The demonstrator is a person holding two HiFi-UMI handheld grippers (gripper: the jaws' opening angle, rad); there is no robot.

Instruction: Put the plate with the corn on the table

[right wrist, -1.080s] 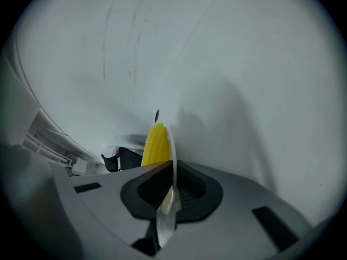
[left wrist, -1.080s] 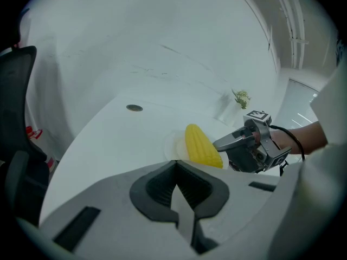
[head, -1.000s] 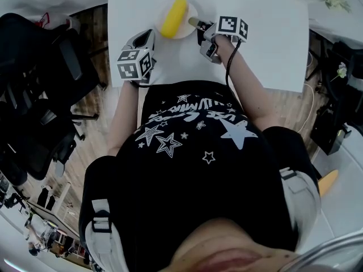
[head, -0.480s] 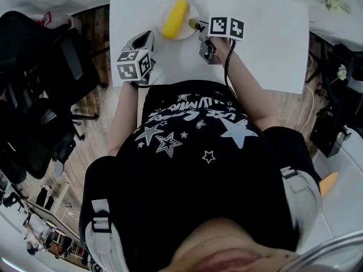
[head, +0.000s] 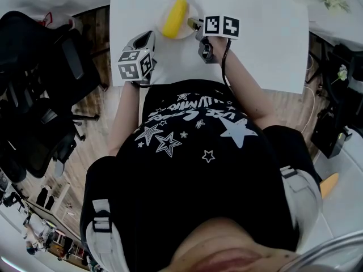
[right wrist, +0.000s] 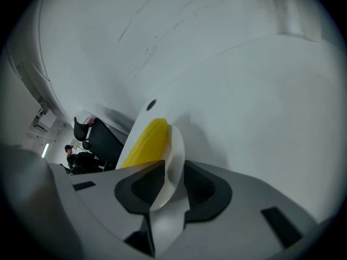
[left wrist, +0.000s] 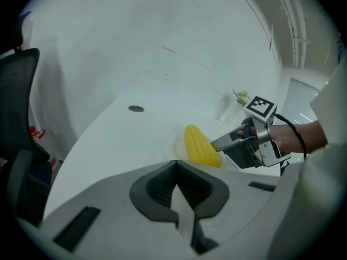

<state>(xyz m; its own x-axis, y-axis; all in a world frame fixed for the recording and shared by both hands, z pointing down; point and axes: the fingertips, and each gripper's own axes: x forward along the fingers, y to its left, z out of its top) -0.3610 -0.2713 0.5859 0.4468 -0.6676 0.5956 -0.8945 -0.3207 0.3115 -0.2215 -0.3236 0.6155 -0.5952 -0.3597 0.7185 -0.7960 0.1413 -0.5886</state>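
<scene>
At the far left, a black office chair is seen on the wooden floor beside a white worktop. Lower down, a black shirt with white stars, worn by the person, fills the middle of the head view.

The left hand-held gripper is held at the worktop's near left edge, close to the plate but apart from it. Its marker cube is turned towards the camera. In the left gripper view its jaws are seen drawn together, with nothing held between them.

Just to the right, a small pale plate is set flat on the worktop, near the middle of its width. A yellow cob of corn is laid across the plate, slanted from the near left to the far right. A small dark round hole is seen in the worktop beyond the plate.

To the right of the plate, the right hand-held gripper is pointed leftwards at the plate's right-hand rim, with its own marker cube above the person's hand. In the right gripper view the thin plate rim is seen standing between the two dark pads. The jaws are opening: a gap is visible between the rim and one pad, so the plate is no longer pinched. The corn is seen just past the jaws, resting on the plate.
</scene>
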